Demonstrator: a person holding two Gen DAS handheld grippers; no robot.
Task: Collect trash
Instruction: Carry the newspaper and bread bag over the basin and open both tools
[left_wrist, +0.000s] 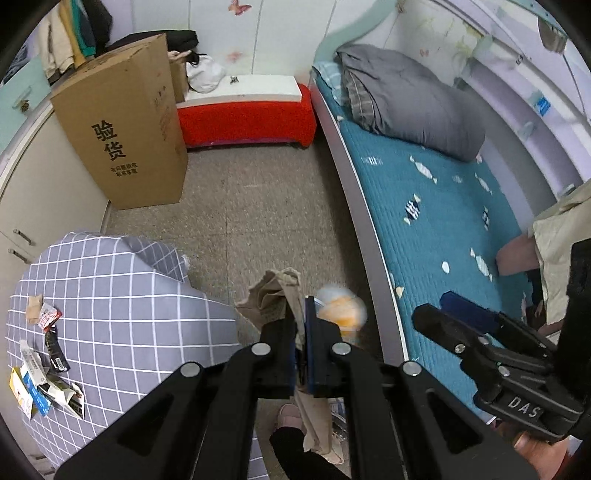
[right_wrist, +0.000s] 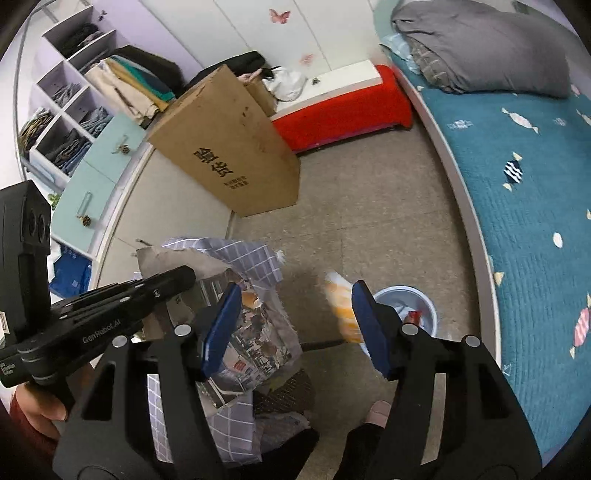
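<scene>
My left gripper (left_wrist: 301, 325) is shut on the rim of a brown paper bag (left_wrist: 275, 299), which hangs below it; the bag with printed sides also shows in the right wrist view (right_wrist: 258, 332). A blurred orange and white wrapper (left_wrist: 341, 308) is in mid-air beside the bag; it also shows in the right wrist view (right_wrist: 341, 306). My right gripper (right_wrist: 295, 325) is open and empty above the floor, with the wrapper by its right finger. A pale blue bin (right_wrist: 406, 306) with some trash inside stands beyond it. More paper scraps (left_wrist: 44, 362) lie on the checked grey cloth (left_wrist: 110, 314).
A tall cardboard box (left_wrist: 125, 125) stands on the floor (left_wrist: 258, 206) at left. A red bench (left_wrist: 247, 118) is at the back. The bed with a teal cover (left_wrist: 436, 229) and grey duvet (left_wrist: 413, 99) runs along the right. Cupboards (right_wrist: 96, 177) line the left wall.
</scene>
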